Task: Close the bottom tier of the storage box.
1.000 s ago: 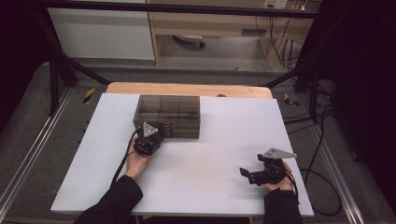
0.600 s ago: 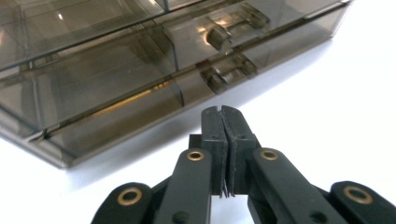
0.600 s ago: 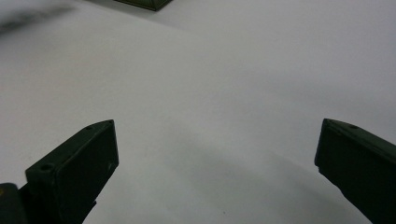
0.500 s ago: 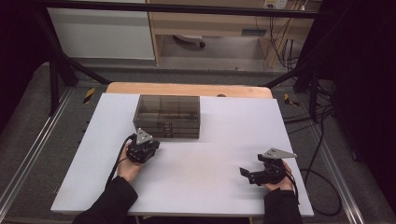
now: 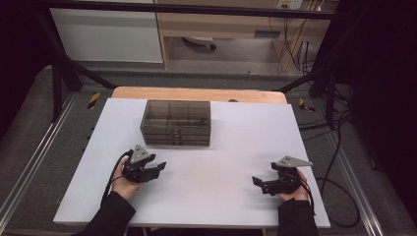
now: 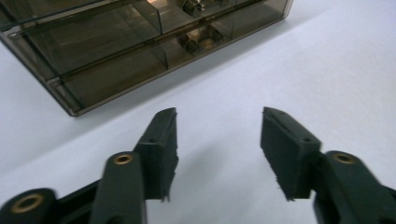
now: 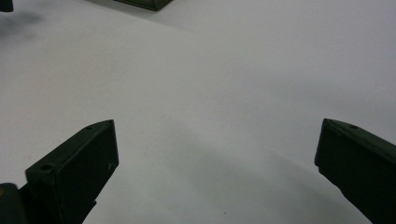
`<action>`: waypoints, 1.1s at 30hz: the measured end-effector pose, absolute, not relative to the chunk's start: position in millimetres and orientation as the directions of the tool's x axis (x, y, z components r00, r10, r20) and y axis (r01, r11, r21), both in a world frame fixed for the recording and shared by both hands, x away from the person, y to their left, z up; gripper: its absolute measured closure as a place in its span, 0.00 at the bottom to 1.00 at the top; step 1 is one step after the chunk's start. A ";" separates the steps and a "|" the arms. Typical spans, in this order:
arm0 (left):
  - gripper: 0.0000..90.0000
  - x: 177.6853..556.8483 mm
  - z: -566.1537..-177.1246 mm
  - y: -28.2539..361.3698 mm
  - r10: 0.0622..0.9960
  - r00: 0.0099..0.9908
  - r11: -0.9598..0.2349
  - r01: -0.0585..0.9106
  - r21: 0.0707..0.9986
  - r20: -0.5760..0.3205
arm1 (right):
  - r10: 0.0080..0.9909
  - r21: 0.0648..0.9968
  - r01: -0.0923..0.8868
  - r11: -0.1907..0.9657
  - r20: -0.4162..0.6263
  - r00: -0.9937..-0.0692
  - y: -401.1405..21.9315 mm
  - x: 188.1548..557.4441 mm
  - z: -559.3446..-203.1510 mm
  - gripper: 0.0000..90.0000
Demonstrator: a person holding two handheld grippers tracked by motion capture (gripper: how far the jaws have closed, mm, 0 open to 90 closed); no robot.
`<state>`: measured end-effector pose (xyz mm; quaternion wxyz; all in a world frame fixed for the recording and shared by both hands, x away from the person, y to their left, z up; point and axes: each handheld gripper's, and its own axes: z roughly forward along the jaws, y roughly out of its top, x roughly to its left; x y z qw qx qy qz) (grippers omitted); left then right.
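Observation:
A smoky transparent drawer cabinet (image 5: pixel 176 123) stands at the back middle of the white table (image 5: pixel 216 162). Its stacked drawers (image 6: pixel 116 51) look pushed in, and small dark metal parts lie inside two of them. My left gripper (image 5: pixel 160 168) rests low at the front left, a short way from the cabinet's front, jaws open with nothing between them (image 6: pixel 218 140). My right gripper (image 5: pixel 256 184) sits at the front right, jaws wide open over bare table (image 7: pixel 215 154). A corner of the cabinet (image 7: pixel 144 3) peeks in at the top of the right gripper view.
The white sheet covers a wooden tabletop (image 5: pixel 196 93) whose far edge shows behind the cabinet. Black frame rails (image 5: pixel 59 73) and loose cables (image 5: pixel 339 147) flank the table. A cabinet and shelf stand on the floor beyond.
My left gripper has drawn back from the cabinet's front left corner toward the table's front edge. The right gripper has stayed where it was.

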<state>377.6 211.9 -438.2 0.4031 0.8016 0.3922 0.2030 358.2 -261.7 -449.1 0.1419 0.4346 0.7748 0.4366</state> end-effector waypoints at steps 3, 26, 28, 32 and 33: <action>0.36 371.5 -438.3 216.7 0.776 0.631 -0.386 0.458 0.801 0.014 | 0.798 0.800 0.550 0.241 0.160 -0.582 -261.6 358.1 -449.0 0.00; 0.03 351.2 -435.8 277.7 0.799 0.600 -0.344 0.508 0.790 -0.038 | 0.794 0.798 0.552 0.243 0.163 -0.585 -260.6 357.8 -449.2 0.00; 0.03 351.0 -436.2 281.3 0.803 0.595 -0.341 0.514 0.787 -0.041 | 0.794 0.797 0.553 0.242 0.165 -0.586 -260.5 357.8 -449.2 0.00; 0.03 349.9 -437.6 289.4 0.812 0.582 -0.335 0.520 0.786 -0.039 | 0.794 0.798 0.551 0.243 0.163 -0.586 -260.5 357.6 -449.1 0.00; 0.03 349.8 -438.3 291.0 0.814 0.579 -0.334 0.520 0.786 -0.037 | 0.793 0.797 0.553 0.244 0.165 -0.587 -260.8 357.5 -448.8 0.00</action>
